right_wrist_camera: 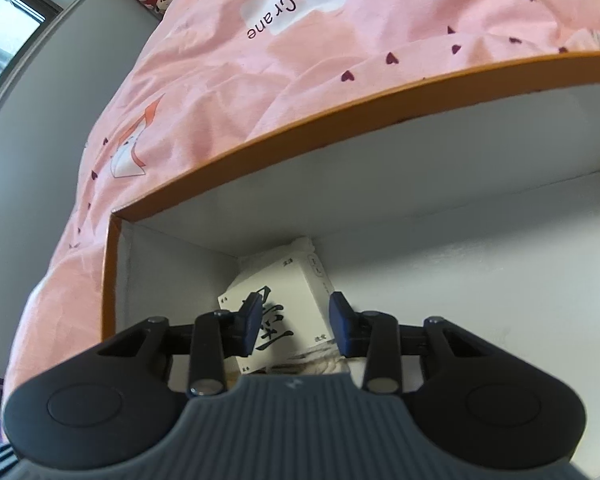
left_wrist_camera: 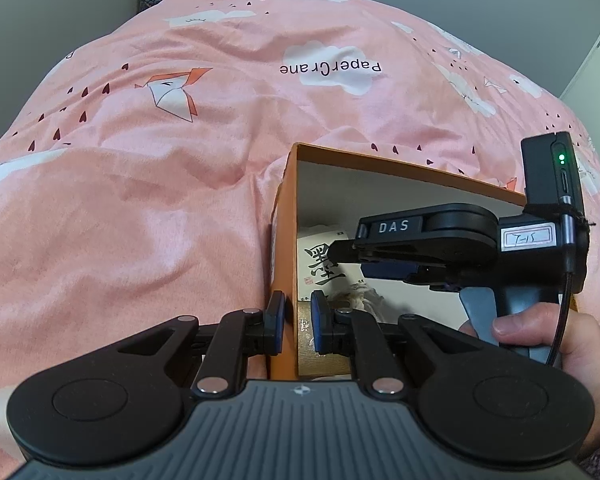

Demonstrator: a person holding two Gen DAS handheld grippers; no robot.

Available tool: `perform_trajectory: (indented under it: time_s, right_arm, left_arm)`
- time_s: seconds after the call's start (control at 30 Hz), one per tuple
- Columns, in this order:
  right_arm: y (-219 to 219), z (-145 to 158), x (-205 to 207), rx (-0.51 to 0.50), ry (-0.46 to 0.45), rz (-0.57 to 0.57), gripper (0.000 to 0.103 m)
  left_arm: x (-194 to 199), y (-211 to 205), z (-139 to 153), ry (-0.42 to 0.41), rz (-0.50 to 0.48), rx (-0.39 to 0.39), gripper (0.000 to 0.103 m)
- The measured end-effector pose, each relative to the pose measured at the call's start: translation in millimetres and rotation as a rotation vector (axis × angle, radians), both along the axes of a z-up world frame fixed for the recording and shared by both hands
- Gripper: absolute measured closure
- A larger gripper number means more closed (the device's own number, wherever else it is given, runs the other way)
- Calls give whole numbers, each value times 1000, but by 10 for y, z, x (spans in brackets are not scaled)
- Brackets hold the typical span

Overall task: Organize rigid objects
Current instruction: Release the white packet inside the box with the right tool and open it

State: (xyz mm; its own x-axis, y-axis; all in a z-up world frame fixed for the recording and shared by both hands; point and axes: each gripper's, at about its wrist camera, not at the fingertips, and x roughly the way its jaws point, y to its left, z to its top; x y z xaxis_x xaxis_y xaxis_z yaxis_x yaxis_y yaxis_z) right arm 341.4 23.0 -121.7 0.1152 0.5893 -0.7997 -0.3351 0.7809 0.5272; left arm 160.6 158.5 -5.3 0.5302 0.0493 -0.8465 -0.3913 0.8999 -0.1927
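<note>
Our left hand-held gripper (left_wrist_camera: 297,322) is clamped on the near-left wall of the orange box (left_wrist_camera: 380,160), one pad outside, one inside. Our right hand-held gripper (right_wrist_camera: 294,322) hangs inside the box, jaws partly apart and holding nothing, just over a white carton (right_wrist_camera: 288,284) at the box's left corner. The box sits on the pink bed (left_wrist_camera: 140,200).

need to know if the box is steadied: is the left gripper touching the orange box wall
Touching. The left wrist view shows the left gripper with both pads pressed on the orange box side wall.
</note>
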Motion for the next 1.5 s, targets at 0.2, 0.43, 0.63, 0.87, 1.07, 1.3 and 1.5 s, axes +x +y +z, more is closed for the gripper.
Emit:
perform_trajectory:
  time_s: [0.2, 0.43, 0.63, 0.87, 1.07, 1.3, 1.5]
  right_arm:
    - [-181, -2, 0, 4, 55, 3, 51]
    - [-350, -50, -169, 11, 133, 30, 60]
    - [-402, -68, -120, 27, 154, -44, 93]
    - [-391, -68, -191, 35, 161, -39, 91]
    - [-267, -36, -194, 51, 143, -32, 79]
    - [-192, -67, -267, 50, 192, 53, 79]
    - [-351, 39, -211, 53, 112, -8, 80]
  left_arm:
    - [-29, 16, 5, -11, 0, -12, 88]
    - [-40, 4, 7, -11, 5, -10, 88]
    - [-45, -3, 21, -14, 1, -12, 89]
    - [-60, 1, 31, -17, 3, -17, 88]
    - [-59, -12, 44, -15, 2, -10, 88]
    - [-57, 1, 44, -13, 4, -14, 88]
    - [-88, 32, 47, -23, -1, -31, 88]
